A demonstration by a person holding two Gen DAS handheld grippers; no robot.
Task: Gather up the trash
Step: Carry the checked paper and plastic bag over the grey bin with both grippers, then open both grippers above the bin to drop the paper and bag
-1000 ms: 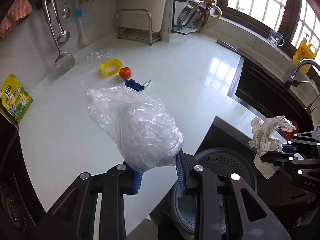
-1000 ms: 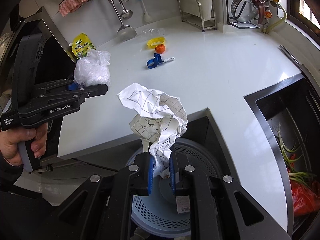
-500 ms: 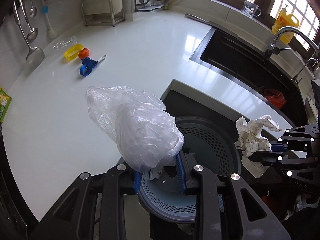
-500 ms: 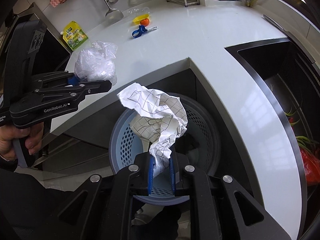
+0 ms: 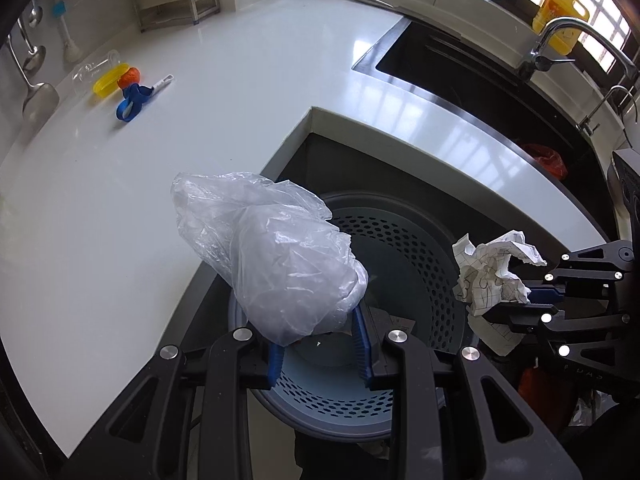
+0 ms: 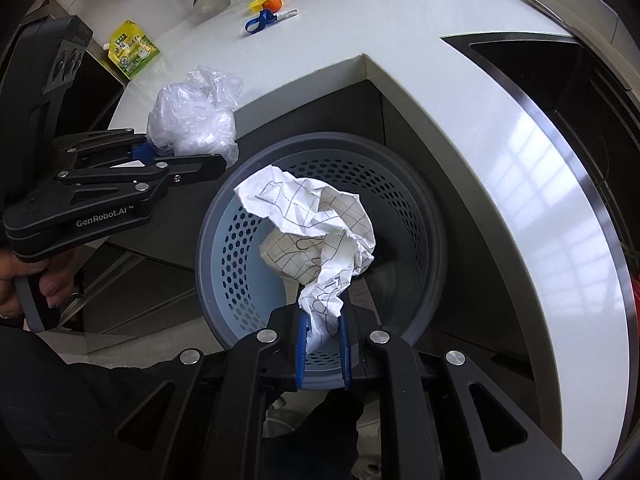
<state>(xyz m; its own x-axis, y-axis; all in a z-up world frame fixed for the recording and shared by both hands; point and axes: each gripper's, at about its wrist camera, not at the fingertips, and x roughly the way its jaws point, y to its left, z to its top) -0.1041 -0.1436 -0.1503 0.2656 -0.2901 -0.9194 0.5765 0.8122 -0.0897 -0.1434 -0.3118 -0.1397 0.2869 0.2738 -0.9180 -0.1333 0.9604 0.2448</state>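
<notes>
My left gripper point(image 5: 318, 340) is shut on a crumpled clear plastic bag point(image 5: 276, 264) and holds it above the near rim of a round grey perforated bin point(image 5: 404, 248) that stands on the floor below the counter corner. My right gripper point(image 6: 323, 350) is shut on a crumpled sheet of white squared paper point(image 6: 316, 236) and holds it over the bin's opening point(image 6: 224, 240). The paper also shows in the left wrist view point(image 5: 492, 276), at the bin's right rim. The bag also shows in the right wrist view point(image 6: 192, 124), left of the bin.
The white counter point(image 5: 240, 92) wraps around the bin. On it lie a blue tool point(image 5: 132, 100), an orange fruit point(image 5: 129, 76), a yellow ring point(image 5: 106, 82) and a green-yellow pouch point(image 6: 130, 50). A black sink point(image 5: 472, 76) with a tap point(image 5: 560, 40) is on the right.
Both grippers have moved from over the counter edge to above the bin, still holding the bag and the paper. The bin has come to the middle of both views.
</notes>
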